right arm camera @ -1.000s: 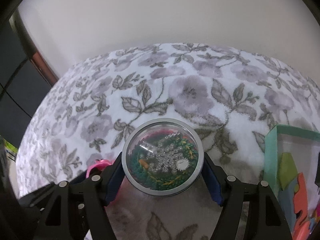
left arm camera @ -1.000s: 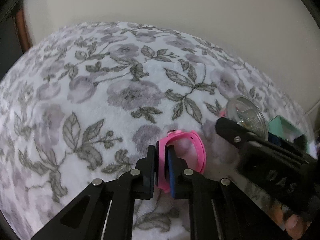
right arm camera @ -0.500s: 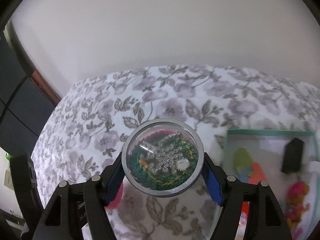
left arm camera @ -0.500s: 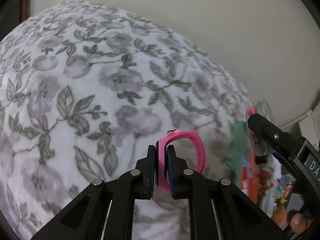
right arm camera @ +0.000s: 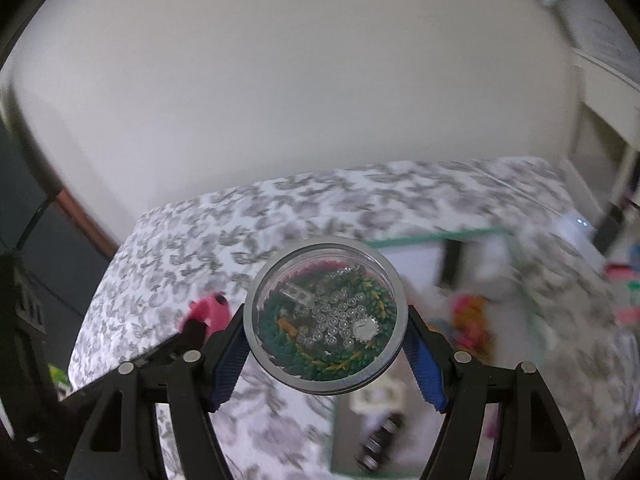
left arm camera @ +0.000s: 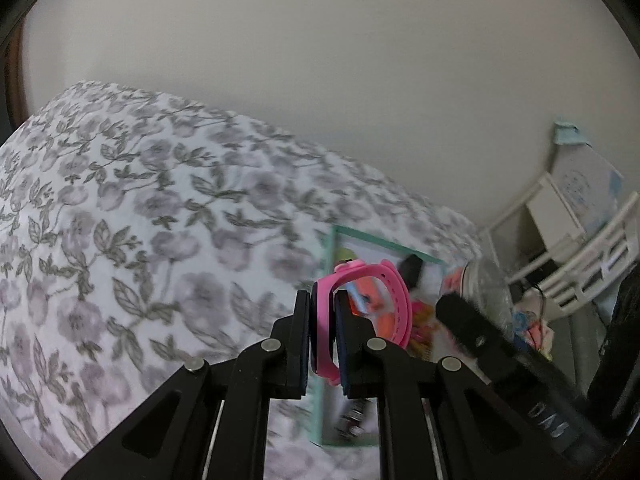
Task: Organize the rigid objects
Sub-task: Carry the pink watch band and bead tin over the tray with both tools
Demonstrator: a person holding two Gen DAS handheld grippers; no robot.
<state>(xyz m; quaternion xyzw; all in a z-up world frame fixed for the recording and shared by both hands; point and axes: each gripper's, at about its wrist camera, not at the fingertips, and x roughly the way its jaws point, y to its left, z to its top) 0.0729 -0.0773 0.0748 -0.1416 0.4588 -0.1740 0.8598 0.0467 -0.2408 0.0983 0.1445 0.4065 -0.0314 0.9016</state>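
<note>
Each wrist camera is sitting just behind its own tool, looking steeply down along the fingers at the floral bedspread (left arm camera: 132, 240) and pale wall. Both are sharing the green-rimmed tray (right arm camera: 424, 240) lying on that bedspread, at near range.

Left gripper (left arm camera: 323, 334): jaws nearly closed, pads clamped on pink band (left arm camera: 394, 300), angled down. Right gripper (right arm camera: 325, 350): jaws spread wide, blue pads pressing both sides of round clear case (right arm camera: 325, 314), angled down too.
</note>
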